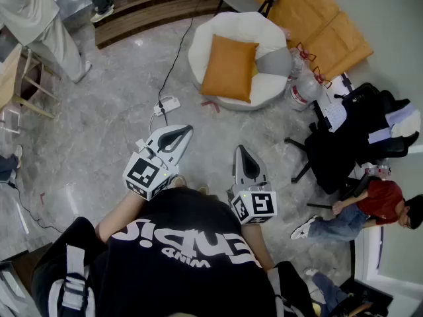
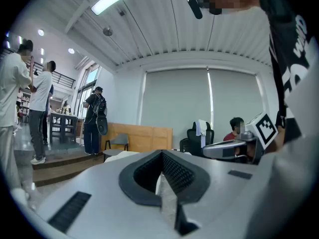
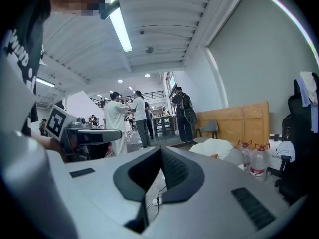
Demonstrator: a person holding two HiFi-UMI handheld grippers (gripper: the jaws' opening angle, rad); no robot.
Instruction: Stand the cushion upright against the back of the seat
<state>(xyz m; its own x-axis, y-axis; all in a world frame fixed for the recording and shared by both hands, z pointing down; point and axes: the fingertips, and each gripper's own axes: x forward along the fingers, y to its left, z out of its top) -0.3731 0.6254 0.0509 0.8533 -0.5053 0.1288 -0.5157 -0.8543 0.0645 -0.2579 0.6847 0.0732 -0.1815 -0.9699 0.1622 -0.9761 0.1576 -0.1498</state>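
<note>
L gripper [image 1: 180,135] & R gripper [image 1: 242,157] were held close to the person's body, well apart from the seat [image 1: 238,28], prob. because no reach had begun. Both had jaws closed together w/ nothing between them. The cushion [image 1: 229,68] lay on the seat, apparently flat, not yet propped vs. its back.

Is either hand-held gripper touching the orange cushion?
No: left hand-held gripper and right hand-held gripper hang over floor, apart from the cushion.
</note>
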